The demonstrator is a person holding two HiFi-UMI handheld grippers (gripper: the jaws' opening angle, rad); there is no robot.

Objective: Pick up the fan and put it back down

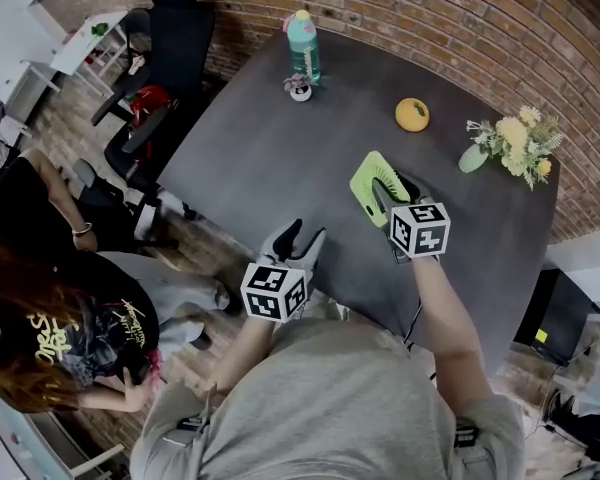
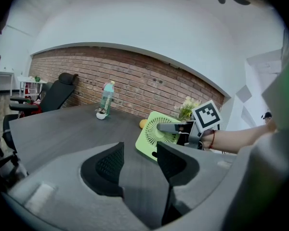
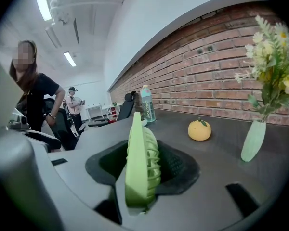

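**A:** What is the right claw (image 3: 143, 170) doing at the moment?

**B:** It is gripping the light green square plastic fan (image 1: 376, 180). In the right gripper view the fan is standing edge-on between the two black ribbed pads (image 3: 178, 165). Both are pressing on its flat sides, and its round slatted grille is bulging towards the right-hand pad.

**A:** And where is the fan sitting in the head view?

**B:** A little right of the frame's centre, over the dark grey matte worktop (image 1: 270, 158). It is tilting, just above that claw's black-and-white marker cube (image 1: 420, 228). Whether its lower edge is touching the worktop, I cannot tell.

**A:** Is the left claw (image 1: 298, 240) helping?

**B:** No. Its jaws are standing apart, with only bare worktop showing between them. It is hovering at the worktop's near edge, to the lower left of the fan and apart from it. In the left gripper view the fan is showing just past the right-hand jaw, with its grille facing the camera.

**A:** What else is lying around?

**B:** A round yellow-orange fruit (image 1: 412, 114) is resting above and to the right of the fan. A smooth pale green vase of yellow and white flowers (image 1: 472, 158) is standing near the right edge. A tall teal bottle (image 1: 303, 46) and a small white pot (image 1: 300, 92) are standing together at top centre, in front of the rough red brick wall (image 1: 410, 18). A black office chair (image 1: 175, 38) is standing at upper left.
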